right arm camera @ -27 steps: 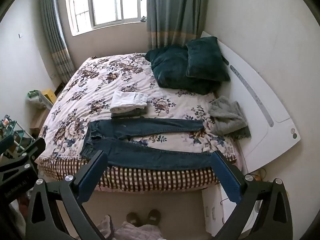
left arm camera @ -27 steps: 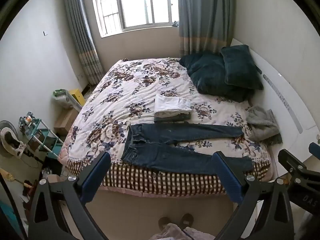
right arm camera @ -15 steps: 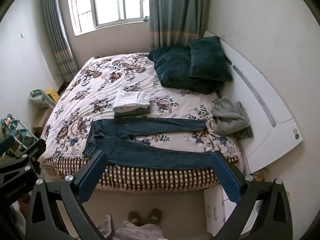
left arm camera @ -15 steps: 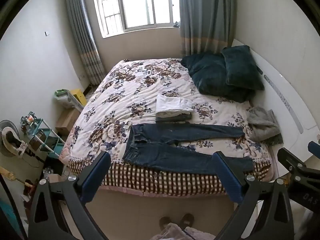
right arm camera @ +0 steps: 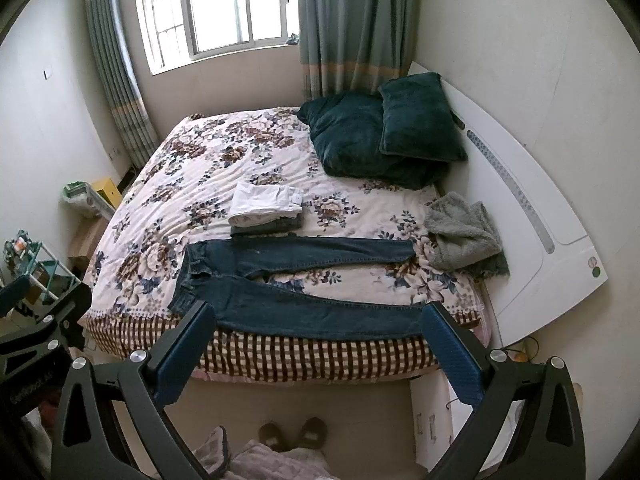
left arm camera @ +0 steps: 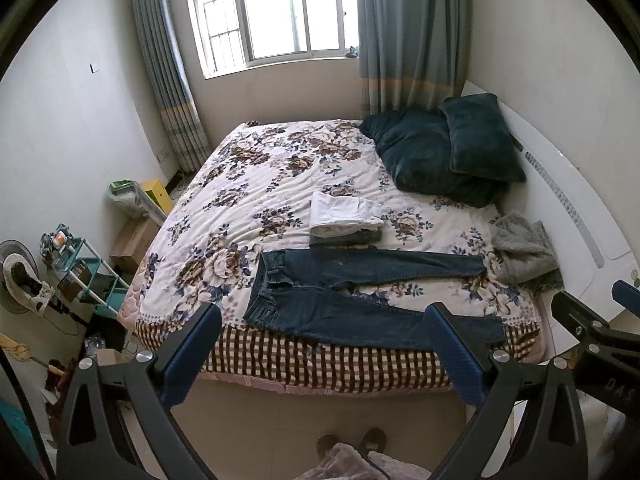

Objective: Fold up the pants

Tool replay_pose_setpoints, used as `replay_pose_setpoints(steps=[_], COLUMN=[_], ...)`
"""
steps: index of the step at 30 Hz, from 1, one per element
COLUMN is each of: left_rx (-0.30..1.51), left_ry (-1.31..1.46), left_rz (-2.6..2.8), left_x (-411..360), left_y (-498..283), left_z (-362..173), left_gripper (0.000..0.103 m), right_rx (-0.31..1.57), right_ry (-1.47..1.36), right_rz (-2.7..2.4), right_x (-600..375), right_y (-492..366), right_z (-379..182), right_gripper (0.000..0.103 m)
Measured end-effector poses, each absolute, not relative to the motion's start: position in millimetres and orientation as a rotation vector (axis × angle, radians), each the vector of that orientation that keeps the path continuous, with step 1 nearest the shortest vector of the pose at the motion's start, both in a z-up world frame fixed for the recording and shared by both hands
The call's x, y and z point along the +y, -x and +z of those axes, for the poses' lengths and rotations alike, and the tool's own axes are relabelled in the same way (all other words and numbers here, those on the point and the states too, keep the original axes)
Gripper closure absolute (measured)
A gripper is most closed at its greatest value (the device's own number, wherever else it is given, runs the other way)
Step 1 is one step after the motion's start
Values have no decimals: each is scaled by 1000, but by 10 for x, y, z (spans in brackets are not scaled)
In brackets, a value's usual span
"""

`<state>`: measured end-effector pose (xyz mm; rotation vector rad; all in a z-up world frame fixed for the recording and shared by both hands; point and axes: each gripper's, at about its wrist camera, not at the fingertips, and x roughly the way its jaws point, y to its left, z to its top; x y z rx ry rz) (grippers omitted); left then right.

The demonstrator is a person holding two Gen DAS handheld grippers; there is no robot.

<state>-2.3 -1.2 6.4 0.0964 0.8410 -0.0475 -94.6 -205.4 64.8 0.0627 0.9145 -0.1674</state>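
Dark blue jeans (left arm camera: 360, 296) spread flat across the near edge of the bed (left arm camera: 248, 208), waistband to the left, both legs running off to the right with a gap of floral quilt showing between them. Near leg sitting right along the mattress edge, just above the checkered skirt. Same pants from the right wrist view (right arm camera: 288, 284), same layout.

Left tongs (left arm camera: 320, 336) held up in the air in front of the bed, blue pads wide apart, nothing between them, not touching the jeans. Right tongs (right arm camera: 316, 336) same deal: spread wide, empty, hanging over the floor short of the mattress.

Just behind the jeans, a small stack of folded clothes (left arm camera: 344, 220), white piece on top of something grey. Two dark teal pillows (left arm camera: 440, 152) piled by the white headboard (left arm camera: 568, 208) on the right. Crumpled grey fuzzy blanket (left arm camera: 520, 248) near the leg ends of the jeans. Pair of slippers (right arm camera: 292, 432) on the floor below. Teal shelf rack (left arm camera: 88, 272) off to the left by the wall, window (left arm camera: 272, 12) with curtains at the far end.
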Motion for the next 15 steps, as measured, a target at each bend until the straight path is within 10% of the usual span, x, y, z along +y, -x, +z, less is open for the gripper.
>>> replay_pose_setpoints(steps=[15], left_rx=[830], left_ry=[-95], left_rz=[-45], left_x=[-66], left_y=[-11], left_z=[140], left_gripper=[0], right_rx=[913], right_ry=[-68], right_rz=[-158], right_x=[-2073], right_y=[965], right_z=[639], right_gripper=[0])
